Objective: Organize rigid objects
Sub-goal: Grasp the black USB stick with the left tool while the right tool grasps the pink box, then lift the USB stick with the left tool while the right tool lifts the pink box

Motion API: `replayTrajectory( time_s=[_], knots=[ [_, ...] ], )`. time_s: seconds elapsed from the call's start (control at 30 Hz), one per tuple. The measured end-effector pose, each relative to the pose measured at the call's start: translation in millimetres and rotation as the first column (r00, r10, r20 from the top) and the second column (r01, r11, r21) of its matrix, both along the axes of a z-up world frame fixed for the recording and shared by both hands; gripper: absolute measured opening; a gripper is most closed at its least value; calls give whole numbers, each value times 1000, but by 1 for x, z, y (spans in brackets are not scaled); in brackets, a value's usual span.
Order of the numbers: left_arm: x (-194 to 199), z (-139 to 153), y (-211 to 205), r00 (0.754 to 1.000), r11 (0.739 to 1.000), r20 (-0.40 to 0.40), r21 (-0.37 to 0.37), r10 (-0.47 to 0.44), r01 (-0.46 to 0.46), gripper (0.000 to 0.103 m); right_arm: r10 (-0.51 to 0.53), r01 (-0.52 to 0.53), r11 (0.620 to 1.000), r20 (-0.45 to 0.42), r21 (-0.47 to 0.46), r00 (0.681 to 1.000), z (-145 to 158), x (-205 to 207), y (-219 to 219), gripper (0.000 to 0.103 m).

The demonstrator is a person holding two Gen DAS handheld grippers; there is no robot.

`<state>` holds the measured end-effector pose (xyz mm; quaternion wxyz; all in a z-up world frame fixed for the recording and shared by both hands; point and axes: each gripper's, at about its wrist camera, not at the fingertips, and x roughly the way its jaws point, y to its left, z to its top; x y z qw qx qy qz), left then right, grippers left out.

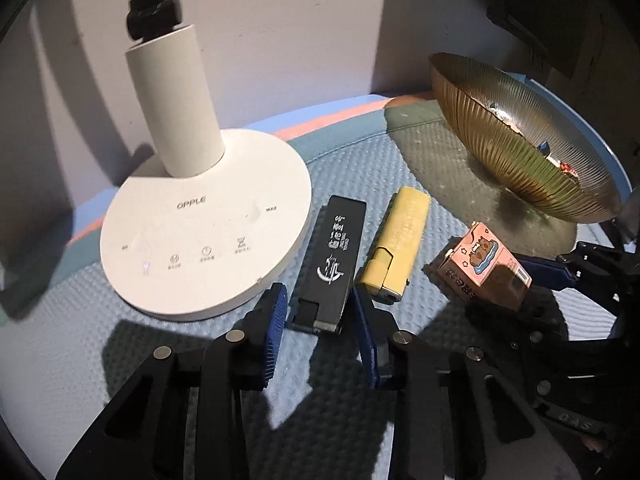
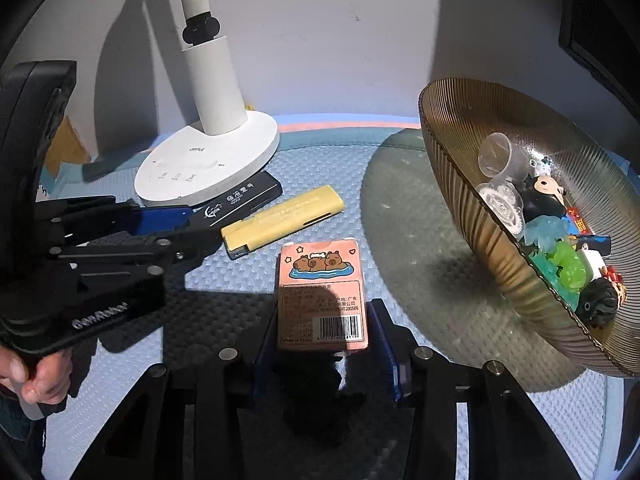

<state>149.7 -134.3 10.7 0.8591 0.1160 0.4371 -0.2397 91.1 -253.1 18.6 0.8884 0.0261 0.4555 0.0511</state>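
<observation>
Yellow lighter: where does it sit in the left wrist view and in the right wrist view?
Left wrist view: the yellow lighter lies centre right, just right of the black lighter.
Right wrist view: the yellow lighter lies slightly left of centre, above the pink box.
Shared landmark: the white lamp base.
</observation>
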Motion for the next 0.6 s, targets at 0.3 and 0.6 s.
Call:
replayTrajectory(
  time_s=[0.3, 0.6],
  knots=[
    [-34, 11, 4, 1000, 1000, 27, 12, 2, -2, 22, 31, -33, 999, 32, 35, 999, 13, -4, 3, 39],
    [-135, 25, 76, 994, 994, 20, -3, 110, -110, 22, 164, -169, 973, 44, 160, 986, 47, -61, 26, 39]
  ],
)
